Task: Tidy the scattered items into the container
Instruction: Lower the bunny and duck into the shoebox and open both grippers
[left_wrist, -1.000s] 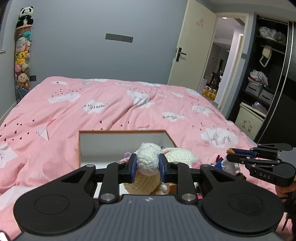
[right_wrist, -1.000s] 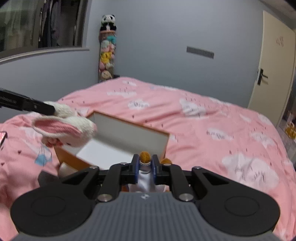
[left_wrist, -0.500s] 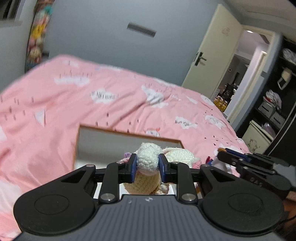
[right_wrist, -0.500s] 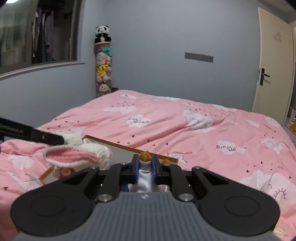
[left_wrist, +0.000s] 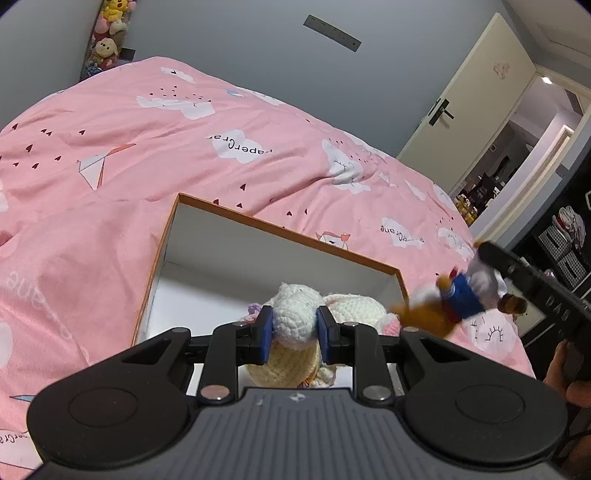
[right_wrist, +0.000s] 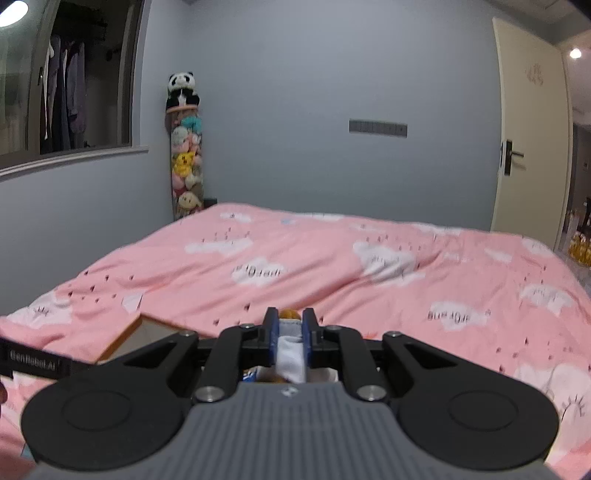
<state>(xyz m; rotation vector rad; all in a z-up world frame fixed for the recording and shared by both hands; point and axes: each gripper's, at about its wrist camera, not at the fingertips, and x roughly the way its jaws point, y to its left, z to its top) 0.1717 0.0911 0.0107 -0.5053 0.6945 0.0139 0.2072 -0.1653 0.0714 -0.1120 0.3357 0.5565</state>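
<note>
The left gripper (left_wrist: 294, 328) squeezes a white knitted bunny (left_wrist: 295, 319) over the open box (left_wrist: 280, 230), and the right gripper (right_wrist: 290, 325) pinches a duck toy (left_wrist: 448, 304) beside it, above the pink bed (right_wrist: 369, 266).

A white crochet bunny (left_wrist: 295, 319) hangs over the open white box (left_wrist: 280, 254) with orange edges. A duck toy (left_wrist: 456, 301) in blue is at the box's right corner.
</note>
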